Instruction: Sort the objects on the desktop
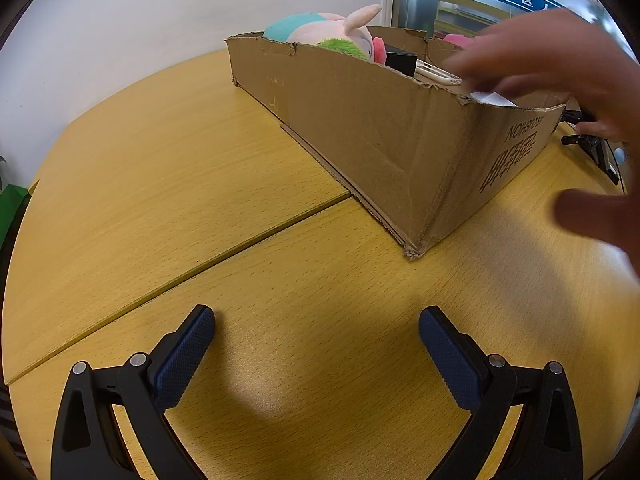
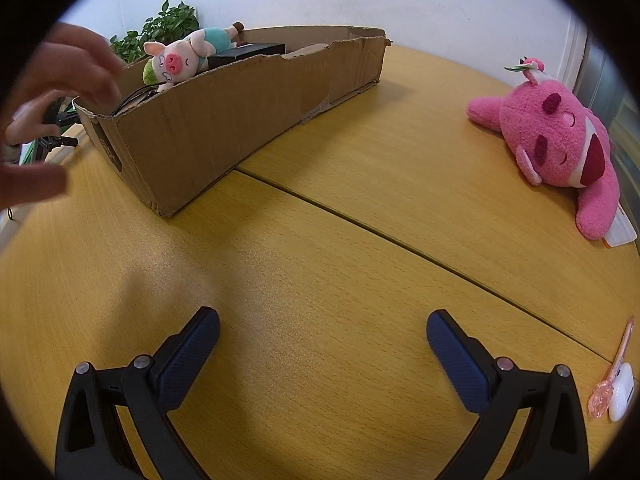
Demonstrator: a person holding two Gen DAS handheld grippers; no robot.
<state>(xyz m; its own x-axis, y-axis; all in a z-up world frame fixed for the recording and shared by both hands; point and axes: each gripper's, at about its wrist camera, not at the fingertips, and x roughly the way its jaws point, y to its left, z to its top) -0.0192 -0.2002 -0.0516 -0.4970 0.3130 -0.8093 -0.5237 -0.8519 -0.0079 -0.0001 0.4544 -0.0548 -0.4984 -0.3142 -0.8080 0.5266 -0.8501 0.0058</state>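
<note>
My left gripper [image 1: 316,354] and right gripper [image 2: 323,356] gape wide, empty. The pink plush [image 2: 560,152] lies at two o'clock, outside the box [image 2: 224,120]; a blurred hand [image 2: 52,92] nearby risks collision.

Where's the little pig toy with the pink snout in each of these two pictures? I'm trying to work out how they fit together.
Left wrist view: the pig toy pokes above the far end of the cardboard box, top centre.
Right wrist view: the pig toy lies in the box at upper left, its snout toward the camera.
Shared landmark: the cardboard box on the wooden table, plus the blurred hand over its near end.
</note>
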